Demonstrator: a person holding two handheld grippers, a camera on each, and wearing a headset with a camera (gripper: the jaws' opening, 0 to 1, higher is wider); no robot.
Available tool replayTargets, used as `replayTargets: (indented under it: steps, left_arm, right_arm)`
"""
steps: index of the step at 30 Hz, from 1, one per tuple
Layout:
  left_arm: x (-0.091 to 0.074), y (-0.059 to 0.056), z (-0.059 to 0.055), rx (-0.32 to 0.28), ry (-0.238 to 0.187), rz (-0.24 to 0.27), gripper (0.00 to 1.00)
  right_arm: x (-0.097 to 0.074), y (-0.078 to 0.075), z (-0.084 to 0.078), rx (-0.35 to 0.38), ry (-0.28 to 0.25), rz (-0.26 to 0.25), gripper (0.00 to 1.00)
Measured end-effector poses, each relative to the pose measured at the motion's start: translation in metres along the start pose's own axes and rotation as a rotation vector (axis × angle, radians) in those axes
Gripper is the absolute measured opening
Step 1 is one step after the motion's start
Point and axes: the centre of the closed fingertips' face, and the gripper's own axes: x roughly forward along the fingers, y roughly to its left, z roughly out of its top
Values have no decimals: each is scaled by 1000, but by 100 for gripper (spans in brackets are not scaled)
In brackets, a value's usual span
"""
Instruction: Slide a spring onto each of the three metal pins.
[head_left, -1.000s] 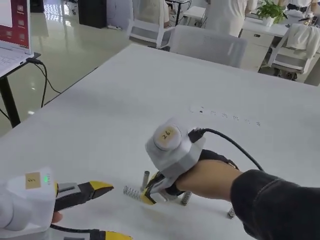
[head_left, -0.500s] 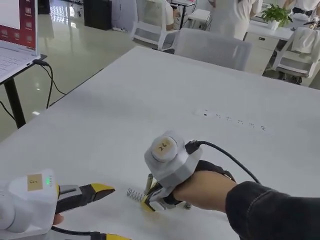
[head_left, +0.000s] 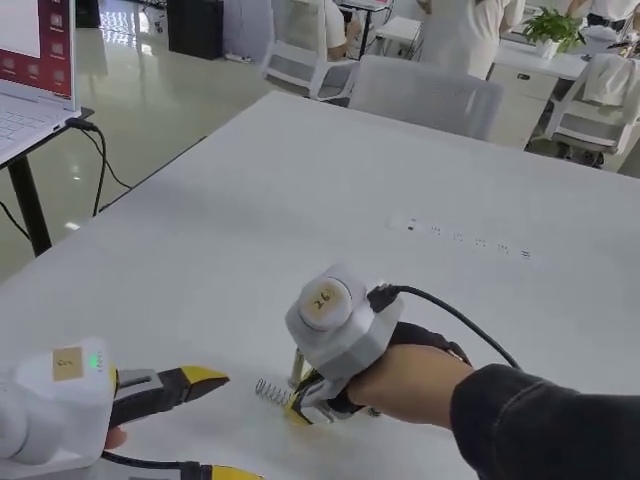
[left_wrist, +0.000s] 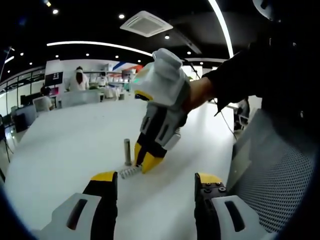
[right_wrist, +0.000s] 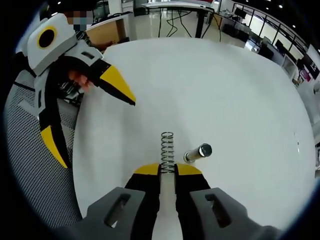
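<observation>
Gripping one end of a spring (right_wrist: 167, 145), the right gripper (right_wrist: 167, 169) has its jaws clamped on it, low over the white table (head_left: 330, 180) and just beside an upright metal pin (right_wrist: 198, 151). The left gripper (left_wrist: 155, 181) hovers near the table's near edge, jaws apart, holding nothing. Bare tabletop stretches beyond. Spring and pin sit as they did half a second ago.

My right gripper (head_left: 296, 404): white plastic body, black jaws w/ yellow tips. Round beige sticker (head_left: 322, 296) on top w/ handwritten mark, illegible. Black cable (head_left: 450, 312) comes out the back. Dark grey sleeve (head_left: 550, 420) on my right arm. My left gripper (head_left: 226, 424): same white body & yellow-tipped black jaws, square tan label (head_left: 66, 362), green LED (head_left: 95, 362), small screws (left_wrist: 210, 189) behind one tip.
</observation>
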Motion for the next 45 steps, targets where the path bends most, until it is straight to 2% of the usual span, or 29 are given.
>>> replayTargets:
  steps: [5, 12, 24, 40, 45]
  left_arm:
    - [1, -2, 0, 3, 4, -6, 56]
    - [4, -6, 6, 14, 3, -16, 55]
    - [6, -13, 17, 46, 5, -39, 53]
    - [11, -17, 33, 108, 4, -66, 48]
    - [13, -19, 38, 133, -3, -79, 41]
  right_arm:
    - [-11, 7, 1, -15, 13, 23, 8]
    - [-32, 16, 6, -45, 20, 39, 8]
    - [-67, 28, -3, -104, 39, 61, 8]
    - [-88, 40, 8, -146, 24, 83, 8]
    - [-89, 42, 8, -167, 36, 85, 8]
